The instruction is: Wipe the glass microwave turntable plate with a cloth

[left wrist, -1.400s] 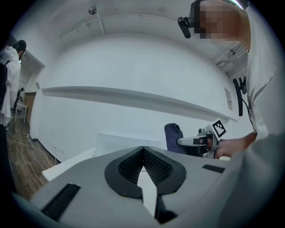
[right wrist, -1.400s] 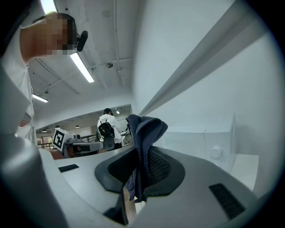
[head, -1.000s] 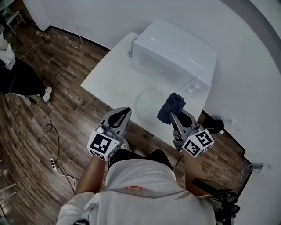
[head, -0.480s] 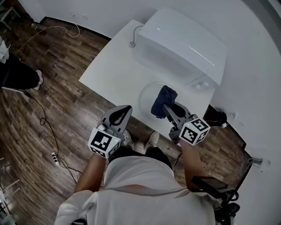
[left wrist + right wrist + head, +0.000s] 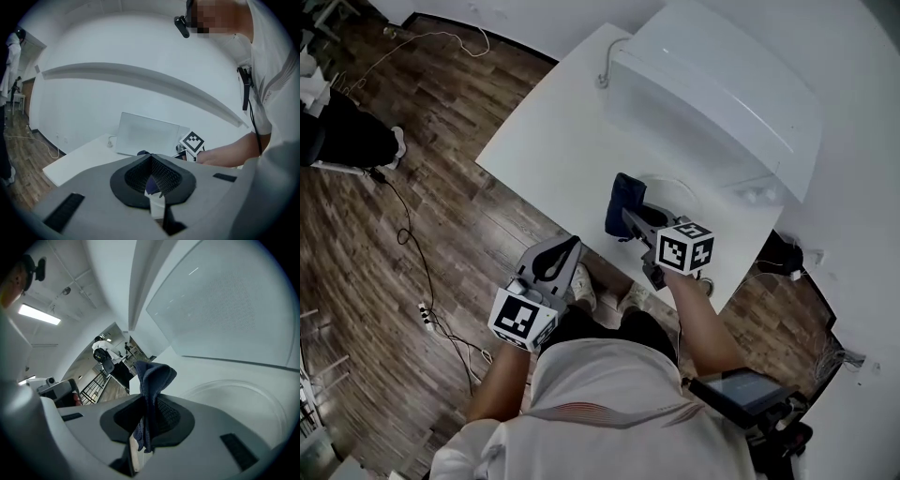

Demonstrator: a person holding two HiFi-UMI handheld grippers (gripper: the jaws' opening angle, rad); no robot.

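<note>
Centrally: plate (image 5: pixel 677 190), clear glass, round with a raised ring near the rim, lies flat on the white table (image 5: pixel 553 141), just in front of the microwave (image 5: pixel 722 84). Its near part is hidden behind the right gripper (image 5: pixel 630 217). Cloth (image 5: pixel 623 202) is dark blue, soft and rumpled, pinched in that gripper's jaws and bunched up past their tips. It sits over the plate's left edge; contact with the glass cannot be told. In the right gripper view the cloth (image 5: pixel 152 380) hangs folded between black mesh-textured pads, with the plate (image 5: pixel 239 399) off to the right. Microwave is a white, smooth box, its door flat and pale. Left gripper (image 5: pixel 553 258) is held off the table's near edge, over the wood-plank floor (image 5: pixel 394 234), jaws pressed together on nothing.
</note>
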